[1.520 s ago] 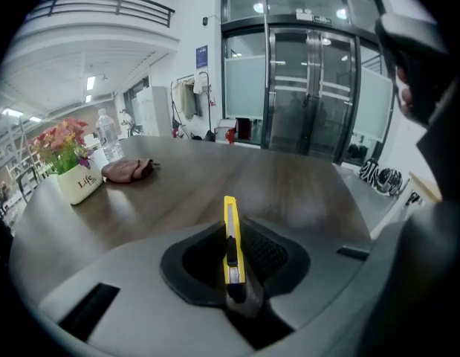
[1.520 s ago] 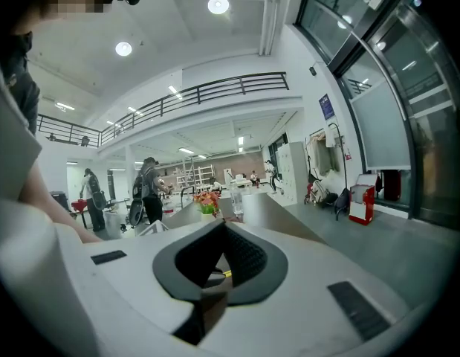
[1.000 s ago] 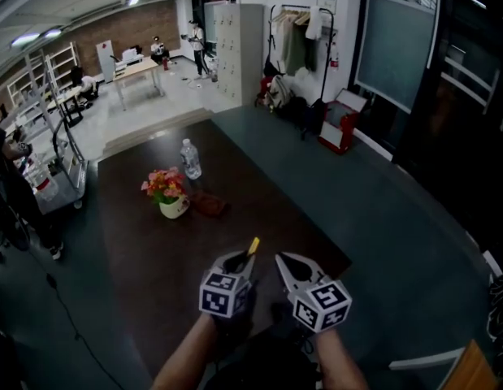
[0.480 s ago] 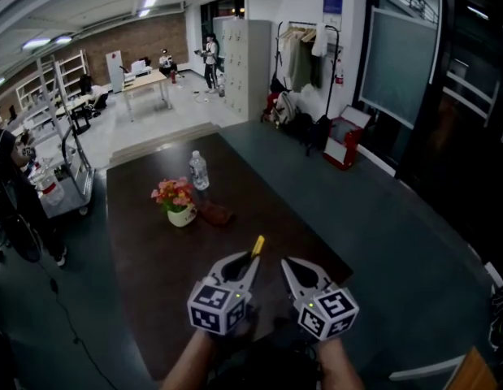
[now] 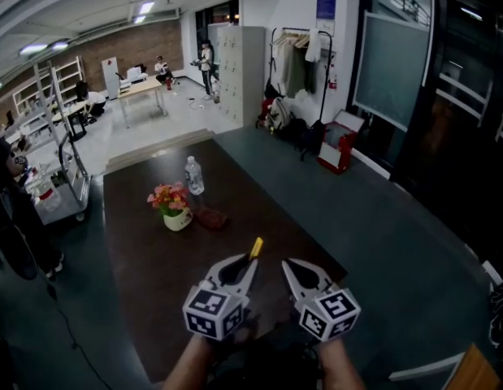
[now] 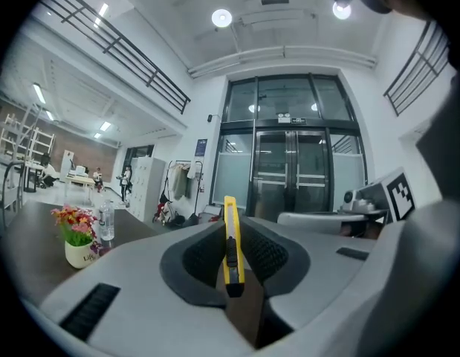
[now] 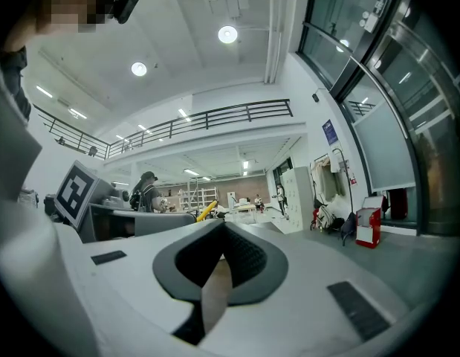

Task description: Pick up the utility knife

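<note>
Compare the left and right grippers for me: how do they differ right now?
The left gripper is shut on the yellow utility knife, which stands edge-on between its pads. The right gripper has its jaws together on nothing. The knife's end pokes out past the left gripper's tips, while nothing protrudes from the right gripper. Both are side by side above the near end of the dark table.

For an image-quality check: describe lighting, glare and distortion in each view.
Head view: wide-angle bending at the edges, the dark brown table dim, the yellow utility knife small but sharp. Left gripper view: fisheye with black corners, round ceiling lamp flaring, knife crisp. Right gripper view: same fisheye and black corners.
</note>
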Demonstrator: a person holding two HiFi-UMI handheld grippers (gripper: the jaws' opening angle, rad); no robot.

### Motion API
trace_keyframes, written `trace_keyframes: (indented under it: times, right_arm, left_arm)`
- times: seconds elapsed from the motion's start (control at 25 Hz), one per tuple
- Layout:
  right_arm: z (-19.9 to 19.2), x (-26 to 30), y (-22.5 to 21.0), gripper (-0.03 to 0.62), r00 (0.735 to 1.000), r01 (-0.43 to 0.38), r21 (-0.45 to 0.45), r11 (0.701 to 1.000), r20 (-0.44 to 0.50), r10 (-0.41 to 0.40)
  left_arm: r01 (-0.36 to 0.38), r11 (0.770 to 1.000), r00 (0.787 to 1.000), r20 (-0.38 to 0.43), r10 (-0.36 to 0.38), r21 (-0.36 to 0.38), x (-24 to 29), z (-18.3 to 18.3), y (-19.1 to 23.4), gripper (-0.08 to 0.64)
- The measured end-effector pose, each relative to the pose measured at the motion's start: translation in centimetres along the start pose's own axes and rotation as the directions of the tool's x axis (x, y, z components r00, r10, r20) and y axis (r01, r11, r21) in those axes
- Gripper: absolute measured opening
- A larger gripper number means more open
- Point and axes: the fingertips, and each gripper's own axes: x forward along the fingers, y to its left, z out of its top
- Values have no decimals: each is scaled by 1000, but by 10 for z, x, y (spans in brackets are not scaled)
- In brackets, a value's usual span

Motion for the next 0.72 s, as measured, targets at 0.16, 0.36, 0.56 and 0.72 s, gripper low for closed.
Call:
trace_keyframes:
  times: [0.16,0.36,0.56,0.72]
  right_arm:
    - [2,-2,-1,11,1000,-1,-7,1000,7,1]
    - [6,-5,-2,9,1000,12,-10,1000,6,-11]
    - [7,-5,-3,11,1000,10,-13,1000,9,-10]
    - [7,-3,-4,11,1000,14,-14,1000,7,-14]
  left_arm:
    - [6,1000,1000,-1,-6,4,0,1,-4,67]
    - [14,1000,1000,-2,-14,7,2,1,-5,67]
    - [23,1000,1000,-8,-23,10,4,-1,-6,67]
    - [27,1000,1000,-10,-27,9,5,-1,-4,67]
